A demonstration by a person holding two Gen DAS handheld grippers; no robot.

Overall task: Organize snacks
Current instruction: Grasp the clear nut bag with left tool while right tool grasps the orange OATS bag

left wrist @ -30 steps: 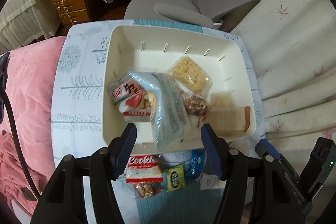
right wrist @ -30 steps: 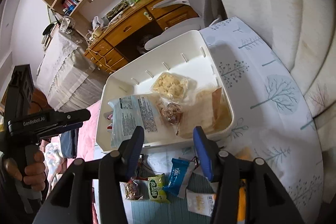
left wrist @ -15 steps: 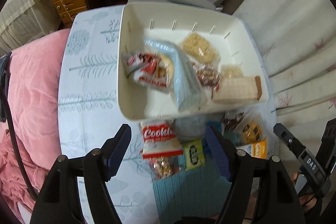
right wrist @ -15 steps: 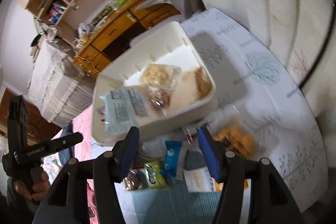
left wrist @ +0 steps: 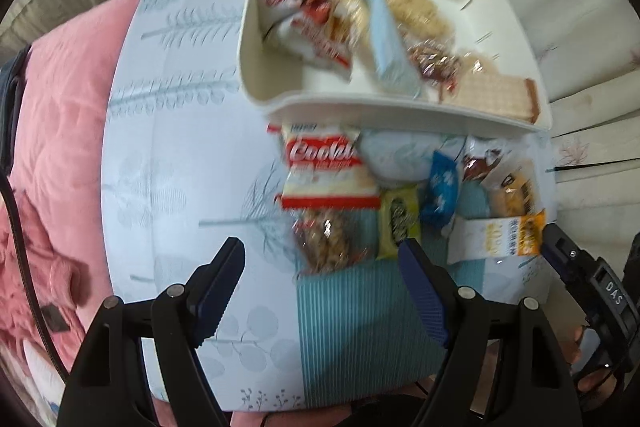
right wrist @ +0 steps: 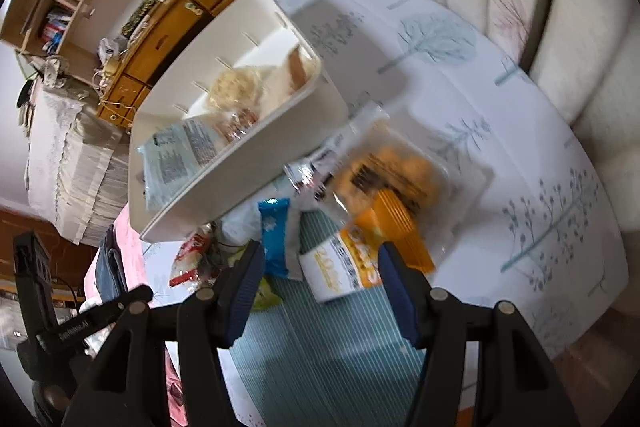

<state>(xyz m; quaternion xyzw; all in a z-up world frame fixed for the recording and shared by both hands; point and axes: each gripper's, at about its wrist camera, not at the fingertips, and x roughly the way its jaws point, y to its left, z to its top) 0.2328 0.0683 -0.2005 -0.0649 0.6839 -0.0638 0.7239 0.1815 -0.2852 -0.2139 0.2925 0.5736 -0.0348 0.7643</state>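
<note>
Opening wider over loose snacks, left gripper (left wrist: pixel 322 267) holding nothing, right gripper (right wrist: pixel 322 271) standing apart and empty above an orange-white packet (right wrist: pixel 344 267), "Cookies" pack (left wrist: pixel 326 167) lying just beyond, white bin (left wrist: pixel 280 95) further out holding wrapped snacks (left wrist: pixel 320 27).

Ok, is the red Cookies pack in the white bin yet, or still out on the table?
Still out. The Cookies pack lies on the tablecloth just outside the white bin, against its near wall.

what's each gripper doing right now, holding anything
left gripper: jaws opening, nothing between them, above the nut snack pack.
right gripper: open, empty, above the orange-and-white packet.
</note>
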